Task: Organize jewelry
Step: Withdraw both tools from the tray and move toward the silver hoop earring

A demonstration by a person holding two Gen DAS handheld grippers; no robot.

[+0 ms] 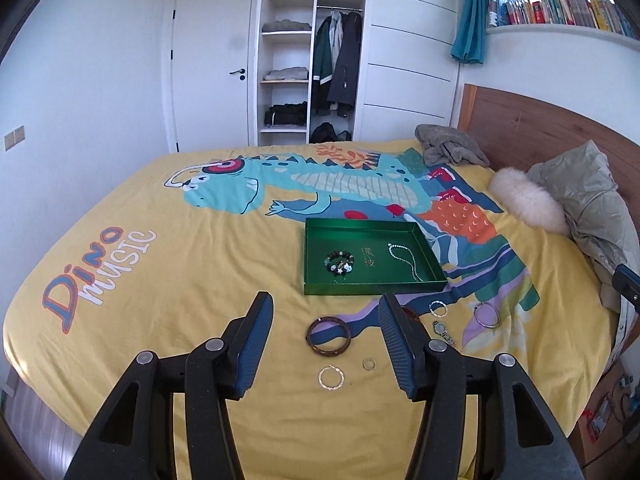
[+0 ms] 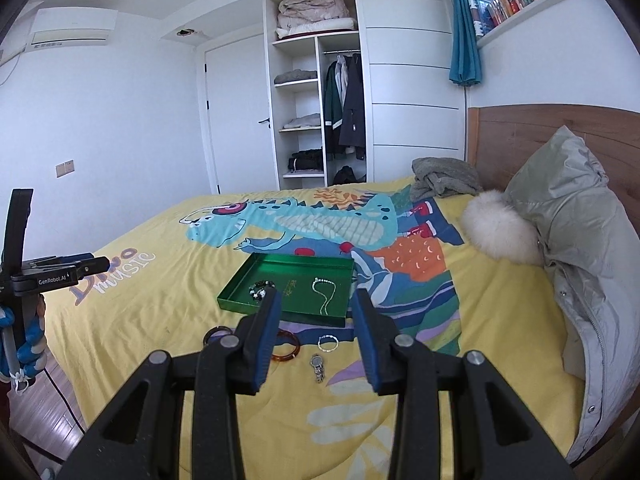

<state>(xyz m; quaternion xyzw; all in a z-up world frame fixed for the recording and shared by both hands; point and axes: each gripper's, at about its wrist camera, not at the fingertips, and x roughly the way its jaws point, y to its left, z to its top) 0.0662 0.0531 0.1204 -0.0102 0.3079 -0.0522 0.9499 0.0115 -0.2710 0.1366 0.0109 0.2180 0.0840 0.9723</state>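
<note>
A green tray [image 1: 316,240] [image 2: 236,302] lies on the yellow bedspread and holds a dark beaded bracelet [image 1: 340,263] [image 2: 260,286] and a pearl necklace [image 1: 406,258] [image 2: 326,294]. In front of it lie a dark brown bangle [image 1: 329,336], a thin hoop [image 1: 331,378], a small ring [image 1: 369,364], a watch [image 1: 442,330] [image 2: 318,366], a beaded ring bracelet [image 1: 439,309] [image 2: 328,343], a silver bangle [image 1: 487,315] and an amber bangle [image 2: 289,347]. My left gripper [image 1: 326,308] is open above the brown bangle. My right gripper [image 2: 316,300] is open above the loose pieces.
A grey-green padded jacket with a white fur trim [image 2: 500,232] lies at the right by the wooden headboard. A grey garment [image 1: 448,150] sits at the bed's far end. The open wardrobe [image 1: 312,60] stands behind. The left gripper's body [image 2: 24,272] shows at the right view's left edge.
</note>
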